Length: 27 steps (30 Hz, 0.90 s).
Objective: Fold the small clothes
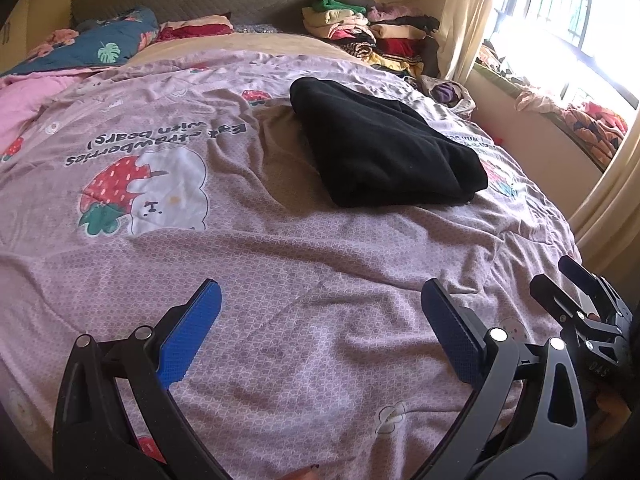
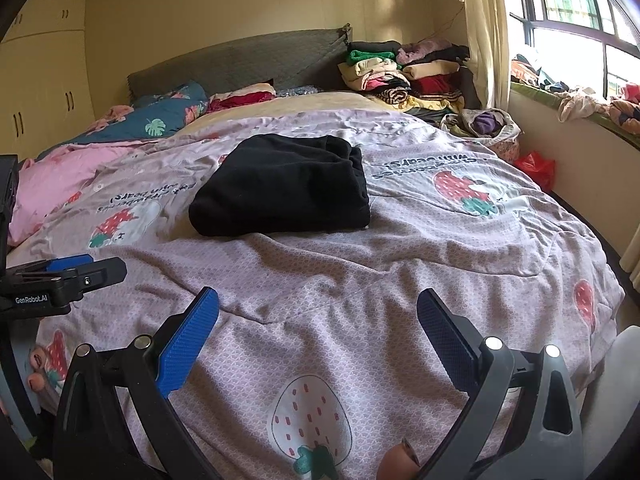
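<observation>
Left gripper [image 1: 320, 296] hangs over the quilt [image 1: 280, 248], jaws spread wide, nothing between them. Right gripper [image 2: 318, 304] is the same: wide open, empty, low over the near edge of the bed. Ahead of both, well apart from either, the black garment [image 2: 284, 188] lies folded mid-quilt. Beyond it, stacked clothes [image 2: 404, 72] sit by the headboard [image 2: 240, 60].
</observation>
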Each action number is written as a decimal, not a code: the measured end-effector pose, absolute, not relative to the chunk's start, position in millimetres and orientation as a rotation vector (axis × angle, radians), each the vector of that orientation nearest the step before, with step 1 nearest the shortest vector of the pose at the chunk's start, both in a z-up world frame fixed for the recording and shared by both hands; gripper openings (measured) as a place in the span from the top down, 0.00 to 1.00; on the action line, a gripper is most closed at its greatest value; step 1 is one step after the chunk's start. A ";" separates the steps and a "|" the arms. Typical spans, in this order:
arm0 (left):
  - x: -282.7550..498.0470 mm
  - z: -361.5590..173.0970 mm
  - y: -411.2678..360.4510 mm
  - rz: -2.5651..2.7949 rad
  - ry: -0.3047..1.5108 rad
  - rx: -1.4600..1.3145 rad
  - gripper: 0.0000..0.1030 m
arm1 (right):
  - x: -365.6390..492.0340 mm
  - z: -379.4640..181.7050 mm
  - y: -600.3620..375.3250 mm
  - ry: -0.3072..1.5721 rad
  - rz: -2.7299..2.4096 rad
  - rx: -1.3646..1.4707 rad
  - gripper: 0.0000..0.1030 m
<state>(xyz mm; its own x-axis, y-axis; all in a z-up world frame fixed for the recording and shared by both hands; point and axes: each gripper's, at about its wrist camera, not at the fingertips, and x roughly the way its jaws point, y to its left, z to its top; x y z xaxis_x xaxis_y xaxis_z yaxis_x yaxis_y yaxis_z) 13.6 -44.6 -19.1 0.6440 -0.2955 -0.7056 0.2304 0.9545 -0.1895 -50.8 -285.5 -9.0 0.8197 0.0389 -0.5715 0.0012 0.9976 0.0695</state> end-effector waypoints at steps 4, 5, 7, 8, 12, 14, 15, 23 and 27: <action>13.6 -18.7 -44.9 -0.300 0.818 -0.083 0.09 | -51.2 -9.1 -285.1 0.609 0.021 0.068 0.04; 13.3 -18.4 -44.6 -0.300 0.818 -0.081 0.09 | -51.3 -9.2 -285.1 0.610 0.022 0.070 0.04; 12.9 -18.4 -44.3 -0.299 0.819 -0.078 0.09 | -51.1 -9.5 -284.5 0.611 0.022 0.069 0.04; 12.7 -18.3 -43.5 -0.298 0.819 -0.076 0.09 | -51.2 -9.5 -284.3 0.611 0.024 0.070 0.04; 12.6 -18.4 -43.7 -0.298 0.821 -0.076 0.09 | -51.2 -9.6 -284.2 0.611 0.024 0.070 0.04; 12.6 -18.7 -43.4 -0.294 0.823 -0.071 0.09 | -51.2 -9.4 -284.5 0.611 0.023 0.069 0.04; 13.0 -18.8 -43.6 -0.292 0.824 -0.070 0.09 | -51.2 -9.5 -284.2 0.611 0.025 0.070 0.04; 14.1 -19.9 -42.0 -0.285 0.832 -0.068 0.09 | -51.4 -10.0 -282.5 0.613 0.024 0.068 0.04; 14.3 -20.6 -42.0 -0.281 0.836 -0.063 0.09 | -51.3 -9.8 -282.8 0.612 0.024 0.068 0.04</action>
<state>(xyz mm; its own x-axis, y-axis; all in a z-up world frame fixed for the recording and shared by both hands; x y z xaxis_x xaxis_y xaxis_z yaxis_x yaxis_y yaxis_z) 14.3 -42.0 -20.6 0.6360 -0.2709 -0.7225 0.2215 0.9610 -0.1654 -51.3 -282.8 -9.8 0.8181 0.0426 -0.5735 -0.0022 0.9975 0.0710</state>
